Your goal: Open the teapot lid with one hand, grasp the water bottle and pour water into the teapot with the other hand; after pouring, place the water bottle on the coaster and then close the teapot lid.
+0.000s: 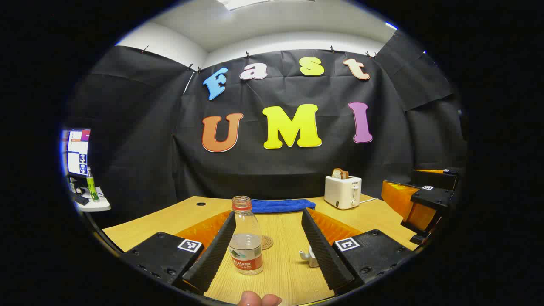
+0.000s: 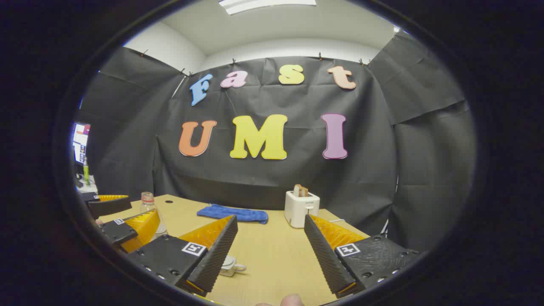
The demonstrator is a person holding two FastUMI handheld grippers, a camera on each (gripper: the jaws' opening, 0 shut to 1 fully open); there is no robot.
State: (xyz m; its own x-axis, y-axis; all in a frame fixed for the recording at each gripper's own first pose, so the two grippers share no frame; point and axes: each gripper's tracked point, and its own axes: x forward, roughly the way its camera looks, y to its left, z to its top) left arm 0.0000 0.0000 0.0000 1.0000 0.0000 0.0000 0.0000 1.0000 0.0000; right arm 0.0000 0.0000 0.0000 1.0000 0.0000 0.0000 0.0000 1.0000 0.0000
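A clear, uncapped water bottle [image 1: 245,244] with a red label stands on the wooden table [image 1: 284,272], between the fingers of my open left gripper [image 1: 268,214] and close to its left finger. A round coaster [image 1: 267,242] lies just behind the bottle. The small white teapot [image 1: 308,257] peeks out beside the right finger, mostly hidden. In the right gripper view, my right gripper [image 2: 270,219] stands open over bare table, with the teapot [image 2: 231,265] low by its left finger. The bottle [image 2: 148,206] and the left gripper [image 2: 121,219] show at far left.
A white toaster [image 1: 343,191] holding a slice of bread and a folded blue cloth [image 1: 280,205] sit at the table's back edge. A side shelf with a monitor [image 1: 77,151] is off to the left. The right gripper [image 1: 425,204] hovers at the table's right side.
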